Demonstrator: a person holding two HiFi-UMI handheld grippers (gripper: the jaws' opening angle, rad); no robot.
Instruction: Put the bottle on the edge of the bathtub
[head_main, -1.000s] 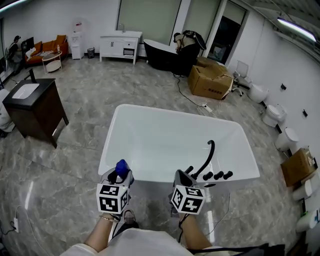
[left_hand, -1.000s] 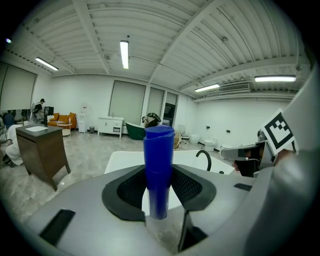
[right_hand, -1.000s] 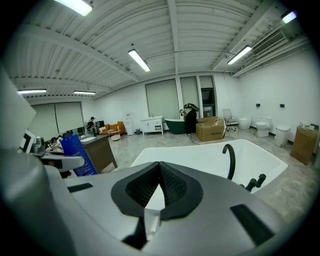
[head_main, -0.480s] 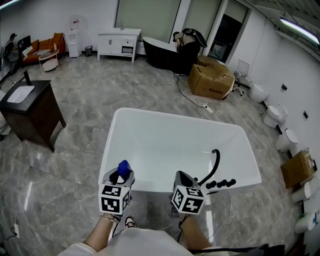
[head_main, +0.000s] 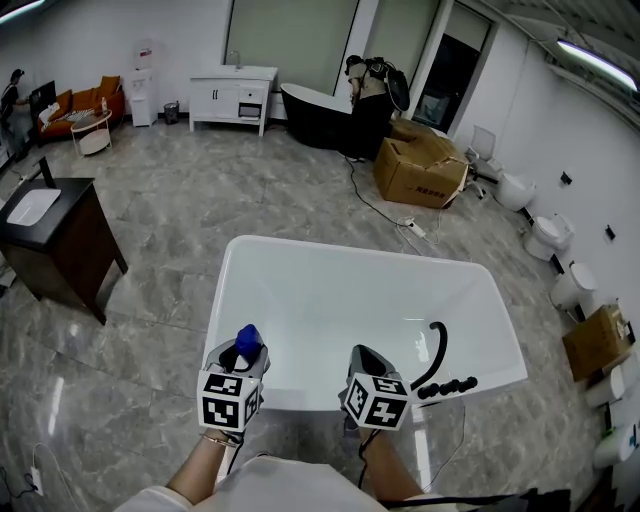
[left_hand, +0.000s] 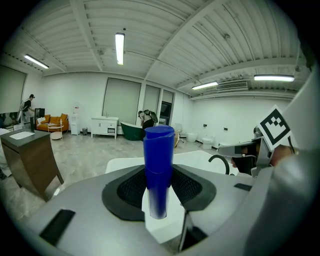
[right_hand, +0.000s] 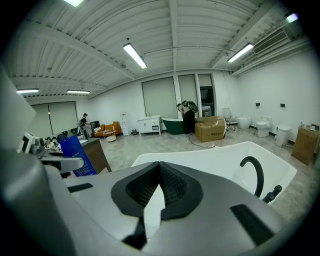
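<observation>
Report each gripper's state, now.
Left gripper: closed on the blue bottle.
Right gripper: closed, holding nothing.

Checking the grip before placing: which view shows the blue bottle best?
The left gripper view: the bottle stands upright, full length, clamped in the left hand-held gripper. The head view shows only its top; the right gripper view a partial side glimpse.

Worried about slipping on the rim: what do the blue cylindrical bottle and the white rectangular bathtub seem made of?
Blue cylindrical bottle: probably plastic, opaque, soft satin sheen, moulded cap step.
White rectangular bathtub: glossy acrylic or enamel, cannot tell which; smooth, with faint highlights.
</observation>
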